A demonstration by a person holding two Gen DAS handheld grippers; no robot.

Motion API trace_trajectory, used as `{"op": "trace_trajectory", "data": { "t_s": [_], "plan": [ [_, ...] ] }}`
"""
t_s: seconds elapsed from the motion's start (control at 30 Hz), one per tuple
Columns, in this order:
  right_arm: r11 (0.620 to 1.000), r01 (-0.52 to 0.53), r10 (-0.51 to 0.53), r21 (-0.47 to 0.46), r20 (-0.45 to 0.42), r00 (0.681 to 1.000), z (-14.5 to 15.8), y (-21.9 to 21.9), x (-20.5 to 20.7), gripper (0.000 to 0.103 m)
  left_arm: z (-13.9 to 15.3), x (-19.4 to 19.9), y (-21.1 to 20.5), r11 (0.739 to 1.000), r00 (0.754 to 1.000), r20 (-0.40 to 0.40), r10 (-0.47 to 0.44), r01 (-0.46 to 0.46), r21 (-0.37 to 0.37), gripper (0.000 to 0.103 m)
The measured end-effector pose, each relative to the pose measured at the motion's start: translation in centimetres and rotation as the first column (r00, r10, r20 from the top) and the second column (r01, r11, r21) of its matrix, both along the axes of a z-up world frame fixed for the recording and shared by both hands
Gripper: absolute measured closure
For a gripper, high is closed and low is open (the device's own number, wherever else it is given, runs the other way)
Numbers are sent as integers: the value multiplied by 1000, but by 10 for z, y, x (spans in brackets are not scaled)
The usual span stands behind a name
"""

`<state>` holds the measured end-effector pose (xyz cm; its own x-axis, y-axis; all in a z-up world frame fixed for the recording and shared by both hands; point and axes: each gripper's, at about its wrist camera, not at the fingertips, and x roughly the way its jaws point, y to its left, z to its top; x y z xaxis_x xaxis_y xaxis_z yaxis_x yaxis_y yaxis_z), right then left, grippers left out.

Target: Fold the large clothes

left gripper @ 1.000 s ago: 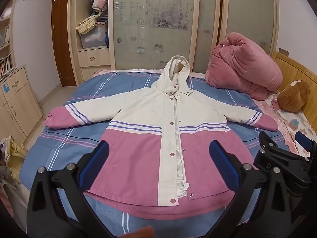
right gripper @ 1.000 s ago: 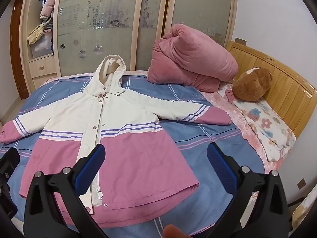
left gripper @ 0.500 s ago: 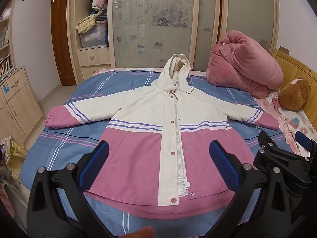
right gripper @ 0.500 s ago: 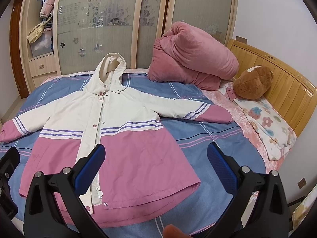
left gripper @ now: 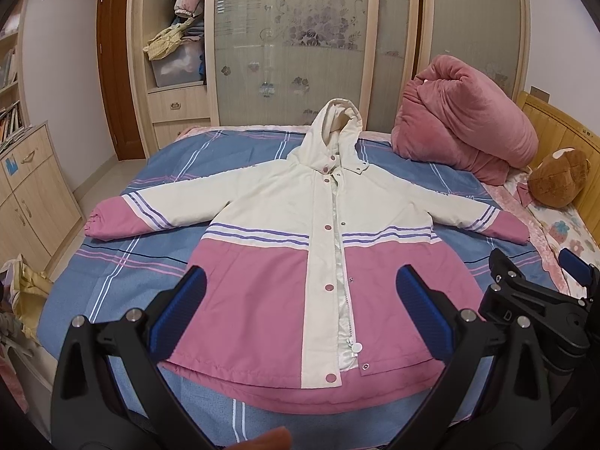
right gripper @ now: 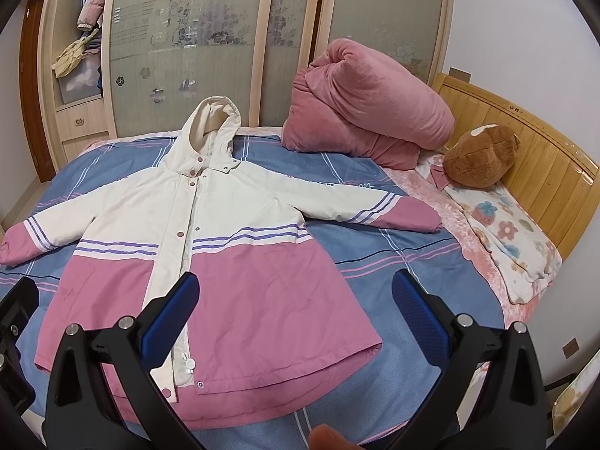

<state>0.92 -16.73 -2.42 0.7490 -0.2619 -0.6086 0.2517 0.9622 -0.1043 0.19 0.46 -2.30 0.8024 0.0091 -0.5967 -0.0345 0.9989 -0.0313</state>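
A hooded jacket, cream on top and pink below with purple stripes, lies flat and face up on the bed, sleeves spread out, in the left wrist view [left gripper: 285,255] and in the right wrist view [right gripper: 210,247]. Its front is snapped shut, with the hem nearest me. My left gripper [left gripper: 300,311] is open and empty, held above the jacket's lower half. My right gripper [right gripper: 296,311] is open and empty, above the jacket's right lower panel. The right gripper also shows at the right edge of the left wrist view [left gripper: 540,300].
The bed [left gripper: 123,262] has a blue striped sheet. A rolled pink duvet [right gripper: 367,105] and a brown plush toy [right gripper: 480,157] lie by the wooden headboard [right gripper: 525,135]. A floral pillow [right gripper: 506,232] is at the right. A wardrobe [left gripper: 300,37] stands behind, a cabinet [left gripper: 30,195] at the left.
Both grippers have risen or tilted slightly, so the jacket sits a little lower in both views. The jacket has not moved and both grippers stay open.
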Motion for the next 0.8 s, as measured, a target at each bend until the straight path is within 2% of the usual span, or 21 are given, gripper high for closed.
{"op": "trace_trajectory", "data": {
  "t_s": [0.8],
  "plan": [
    [1000, -1, 1, 0, -4, 1000, 0, 2, 2, 1, 2, 0, 1, 1000, 1000, -4, -5, 5, 4, 2]
  ]
}}
